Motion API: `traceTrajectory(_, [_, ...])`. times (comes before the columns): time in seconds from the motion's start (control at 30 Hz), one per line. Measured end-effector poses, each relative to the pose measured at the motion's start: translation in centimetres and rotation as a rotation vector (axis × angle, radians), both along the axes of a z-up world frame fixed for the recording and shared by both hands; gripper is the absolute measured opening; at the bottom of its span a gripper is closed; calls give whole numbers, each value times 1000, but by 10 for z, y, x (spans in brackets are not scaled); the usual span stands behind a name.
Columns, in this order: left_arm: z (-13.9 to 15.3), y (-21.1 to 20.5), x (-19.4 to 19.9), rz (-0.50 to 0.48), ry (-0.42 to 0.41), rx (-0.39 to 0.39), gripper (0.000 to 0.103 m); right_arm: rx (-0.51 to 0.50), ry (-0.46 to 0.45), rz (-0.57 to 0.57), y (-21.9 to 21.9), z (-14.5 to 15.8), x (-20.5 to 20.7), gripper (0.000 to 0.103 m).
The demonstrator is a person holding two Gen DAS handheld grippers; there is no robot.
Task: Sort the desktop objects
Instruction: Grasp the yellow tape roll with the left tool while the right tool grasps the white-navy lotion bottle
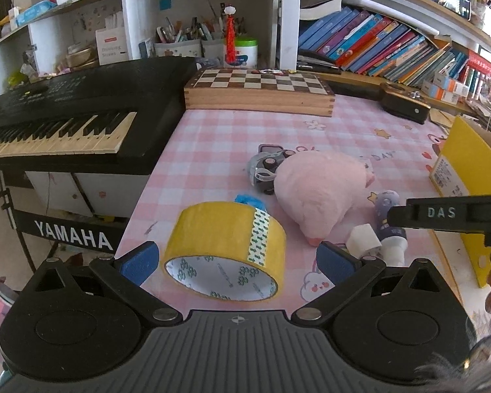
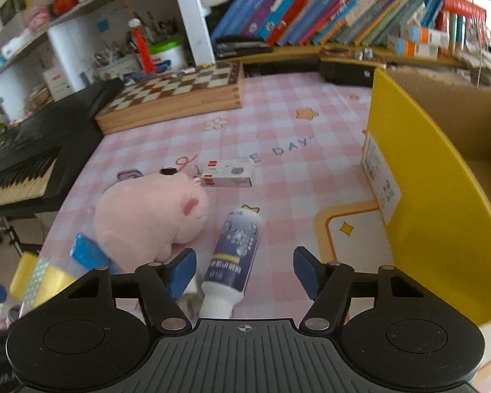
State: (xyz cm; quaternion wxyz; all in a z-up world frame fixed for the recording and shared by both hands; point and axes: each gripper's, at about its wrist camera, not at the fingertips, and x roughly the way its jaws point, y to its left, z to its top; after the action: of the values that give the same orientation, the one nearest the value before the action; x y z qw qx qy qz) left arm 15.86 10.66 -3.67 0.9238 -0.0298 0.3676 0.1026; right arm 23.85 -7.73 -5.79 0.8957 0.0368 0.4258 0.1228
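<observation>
A: What sits between the left gripper (image 1: 235,260) fingers?

B: A roll of yellow tape (image 1: 226,249), lying tilted on the pink checked desk (image 1: 219,131) near its left edge, white core facing the camera, a green-and-white patterned strip across its band. The jaws stand wide open on either side of it; the blue pads do not touch it.

A: And the right gripper (image 2: 244,270)?

B: Its jaws are apart too, with a white tube (image 2: 234,255) bearing a dark blue label lying between them, closer to the left pad. No pad presses on it.

A: What crowds the area?

B: A pink plush toy (image 1: 320,193) lies just beside both the tape and the tube. A grey toy car (image 1: 265,172) touches the plush on its far side. A white cube (image 1: 363,240) rests by the tube's cap. A yellow cardboard box (image 2: 435,196) stands open at the desk's right edge. A chessboard (image 1: 258,90) lies at the far edge, a keyboard (image 1: 65,124) beyond the left edge.

A: Any difference between views?

B: Only the right wrist view shows a small white carton (image 2: 227,173) behind the plush and the box's brown inside; only the left shows the car.
</observation>
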Motion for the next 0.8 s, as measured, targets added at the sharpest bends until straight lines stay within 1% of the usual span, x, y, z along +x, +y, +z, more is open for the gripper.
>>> traceTrajectory(0.23, [-13,6,12,16,21,26,103,-18,45,-1,5,-15,15,63])
traceTrajectory(0.47, [-35,13,21,0,48,40,103,-47,54,19,12,-24,19,60])
traceTrajectory(0.57, [-41,13,23,-9,55,47,103,-71,38,44,16,-24,19,56])
traceTrajectory(0.7, [-44,13,24,-25,45,28,103,-76,23,100,16,-24,18,44])
traceTrajectory(0.8, [-45,11,24,-27,38,19,101,-77,13,134,14,-25,17,41])
